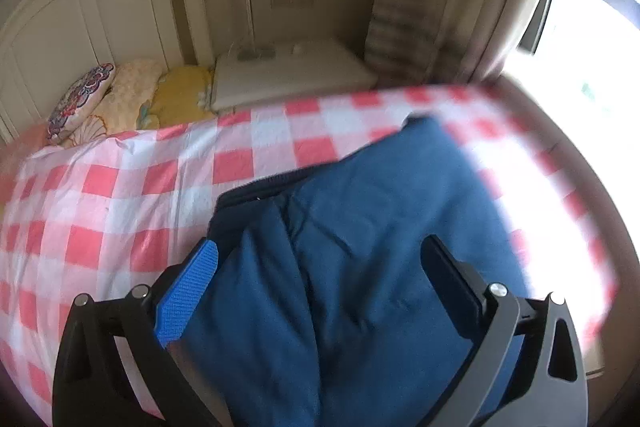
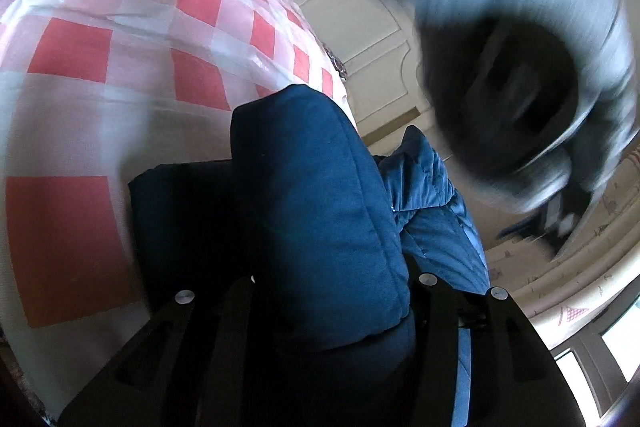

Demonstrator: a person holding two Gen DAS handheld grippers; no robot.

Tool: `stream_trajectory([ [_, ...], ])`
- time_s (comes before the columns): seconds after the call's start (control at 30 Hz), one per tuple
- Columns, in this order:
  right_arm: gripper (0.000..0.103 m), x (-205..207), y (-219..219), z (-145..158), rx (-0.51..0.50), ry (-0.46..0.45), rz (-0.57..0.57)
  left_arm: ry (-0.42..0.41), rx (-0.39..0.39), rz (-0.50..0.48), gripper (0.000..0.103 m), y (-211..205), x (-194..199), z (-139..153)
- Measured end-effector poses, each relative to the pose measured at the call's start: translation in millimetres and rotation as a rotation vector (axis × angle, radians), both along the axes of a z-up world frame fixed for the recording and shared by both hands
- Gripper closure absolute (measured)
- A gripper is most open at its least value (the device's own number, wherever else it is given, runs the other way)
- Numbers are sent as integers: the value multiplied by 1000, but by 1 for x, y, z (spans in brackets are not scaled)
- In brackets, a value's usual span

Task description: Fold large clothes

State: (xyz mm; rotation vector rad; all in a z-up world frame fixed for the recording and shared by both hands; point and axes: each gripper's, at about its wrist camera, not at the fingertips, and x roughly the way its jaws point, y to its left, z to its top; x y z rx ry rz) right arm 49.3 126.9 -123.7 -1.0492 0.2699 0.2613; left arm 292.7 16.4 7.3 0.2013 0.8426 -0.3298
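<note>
The dark blue padded fabric garment bulges between the right gripper's black arms and covers both fingertips, so whether they pinch it cannot be told. A large grey-and-black shape at upper right in that view is smeared beyond recognition. In the left wrist view, the far corner of the red-and-white checked bed sheet blurs into window glare, and the garment runs off the bottom edge.

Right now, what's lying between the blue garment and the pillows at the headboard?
In the left wrist view, only bare checkered bedsheet lies between the blue garment and the pillows.
</note>
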Motion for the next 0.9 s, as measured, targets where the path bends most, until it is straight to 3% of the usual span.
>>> stream_trajectory([
  [0.03,55,-3,-3,0,3,-4,13,-13,51,5,2,-5,6,-20],
  [0.13,55,-5,-7,-5,-9,14,28,31,-67,5,2,14,16,-48],
  [0.23,55,-7,-5,-6,-38,4,22,41,-81,60,2,32,20,-57],
  [0.37,53,-23,-9,-5,-89,-1,29,16,-89,57,2,38,18,-65],
  [0.53,45,-57,-28,5,-62,-2,88,89,-159,23,2,48,33,-68],
  [0.6,37,-74,-43,19,29,66,140,89,-169,15,2,51,34,-70],
  [0.7,37,-92,-85,57,300,200,177,84,-202,17,2,56,34,-72],
  [0.9,37,-51,-149,129,679,226,29,88,-277,34,2,67,35,-76],
])
